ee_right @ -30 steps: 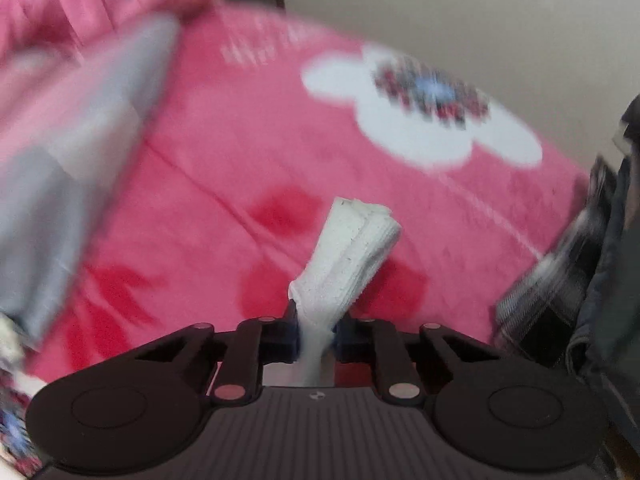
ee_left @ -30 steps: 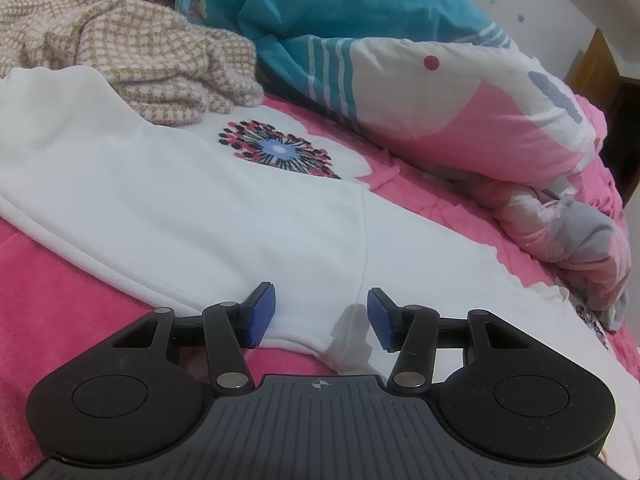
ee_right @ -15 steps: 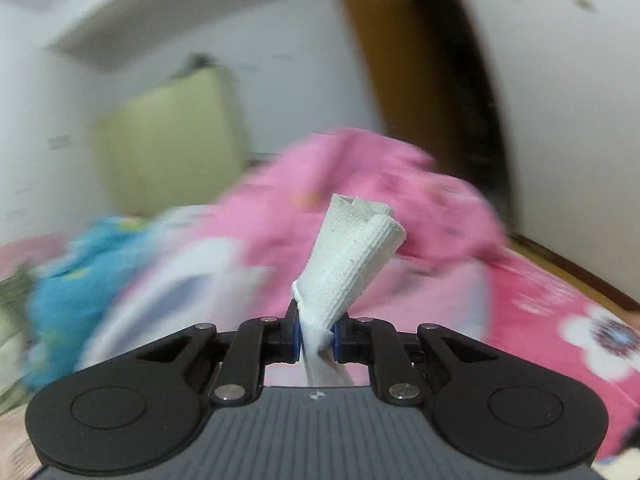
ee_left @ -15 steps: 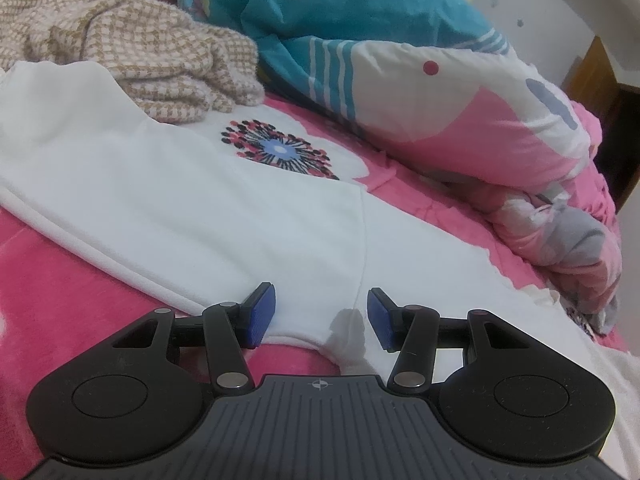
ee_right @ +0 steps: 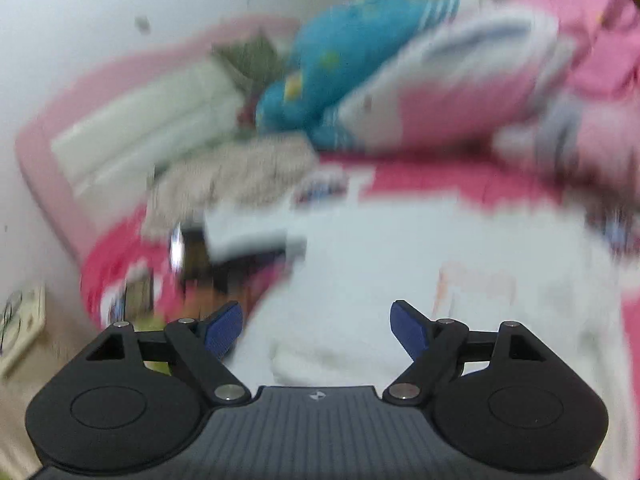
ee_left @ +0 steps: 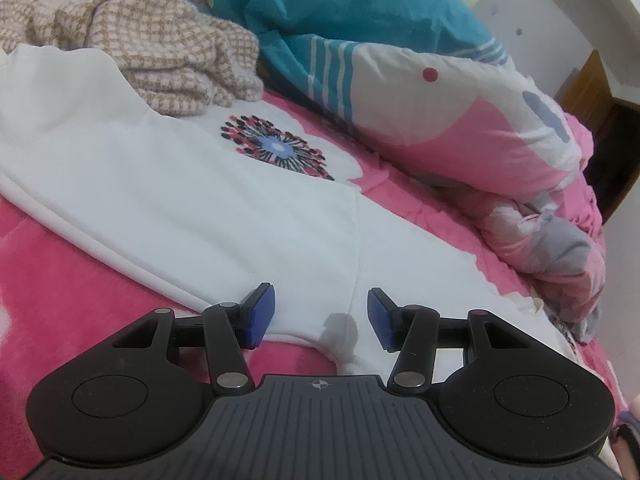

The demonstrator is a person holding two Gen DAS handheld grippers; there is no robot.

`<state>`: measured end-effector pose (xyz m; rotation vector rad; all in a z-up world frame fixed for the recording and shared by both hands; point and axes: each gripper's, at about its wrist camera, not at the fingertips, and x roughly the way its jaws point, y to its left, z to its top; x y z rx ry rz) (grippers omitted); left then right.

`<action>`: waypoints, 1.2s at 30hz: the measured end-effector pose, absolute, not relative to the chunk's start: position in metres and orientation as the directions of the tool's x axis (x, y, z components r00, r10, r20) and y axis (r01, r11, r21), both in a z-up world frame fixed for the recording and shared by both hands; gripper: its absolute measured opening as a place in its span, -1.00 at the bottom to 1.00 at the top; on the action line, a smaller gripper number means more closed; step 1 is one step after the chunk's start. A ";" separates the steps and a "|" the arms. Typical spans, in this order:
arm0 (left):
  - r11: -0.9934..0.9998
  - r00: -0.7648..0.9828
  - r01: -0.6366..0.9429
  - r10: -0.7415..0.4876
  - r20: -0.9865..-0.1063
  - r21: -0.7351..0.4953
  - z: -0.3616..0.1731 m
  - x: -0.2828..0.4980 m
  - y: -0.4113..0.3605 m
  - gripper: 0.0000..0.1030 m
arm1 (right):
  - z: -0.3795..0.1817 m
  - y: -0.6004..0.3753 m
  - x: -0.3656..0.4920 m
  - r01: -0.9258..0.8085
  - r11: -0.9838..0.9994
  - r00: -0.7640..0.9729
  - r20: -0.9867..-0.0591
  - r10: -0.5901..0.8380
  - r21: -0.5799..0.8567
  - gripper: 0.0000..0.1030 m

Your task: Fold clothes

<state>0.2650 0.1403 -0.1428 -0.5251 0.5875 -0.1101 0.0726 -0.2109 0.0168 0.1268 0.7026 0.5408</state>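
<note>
A white garment [ee_left: 192,200] lies spread flat on the bed [ee_left: 60,264], whose pink cover carries a white flower print with a dark, blue-centred middle just beyond the garment's far edge. Past that same far edge, a beige checked knit [ee_left: 132,44] sits heaped with its near folds resting on the garment, and beside the knit a bulky quilt [ee_left: 400,60] in teal, white and pink is piled along the back of the bed. The left gripper [ee_left: 322,318] hovers over the garment's near hem, its jaws partly apart and gripping nothing, the blue pads standing either side of a seam and a small grey mark in the cloth. The right gripper [ee_right: 316,326] looks across the garment [ee_right: 440,264] in a heavily blurred view; its jaws have just been opening and now stand wide and released, with only the flat white cloth showing beyond them and nothing between them. No container is visible in either view.
</note>
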 end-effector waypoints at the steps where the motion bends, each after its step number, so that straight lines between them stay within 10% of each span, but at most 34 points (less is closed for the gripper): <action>1: 0.864 0.834 -0.045 -0.244 -0.495 -0.501 -0.141 0.263 0.139 0.00 | 0.009 -0.216 0.056 -0.414 0.868 0.653 -0.575 0.493 0.274 0.62; 10: 0.882 0.866 0.042 -0.266 -0.422 -0.470 -0.099 0.231 0.112 0.01 | 0.003 -0.313 -0.028 -0.071 0.949 0.875 -0.438 0.207 0.306 0.54; 23: 0.793 0.637 0.601 -0.553 -0.537 -0.102 0.003 0.196 -0.123 0.08 | -0.056 -0.367 0.074 0.026 1.000 0.884 -0.467 -0.018 0.011 -0.23; 36: 0.648 0.531 0.740 -0.399 -0.747 0.180 -0.104 0.269 -0.289 -0.14 | -0.124 -0.414 0.122 -0.008 0.957 0.840 -0.517 0.164 0.290 -0.48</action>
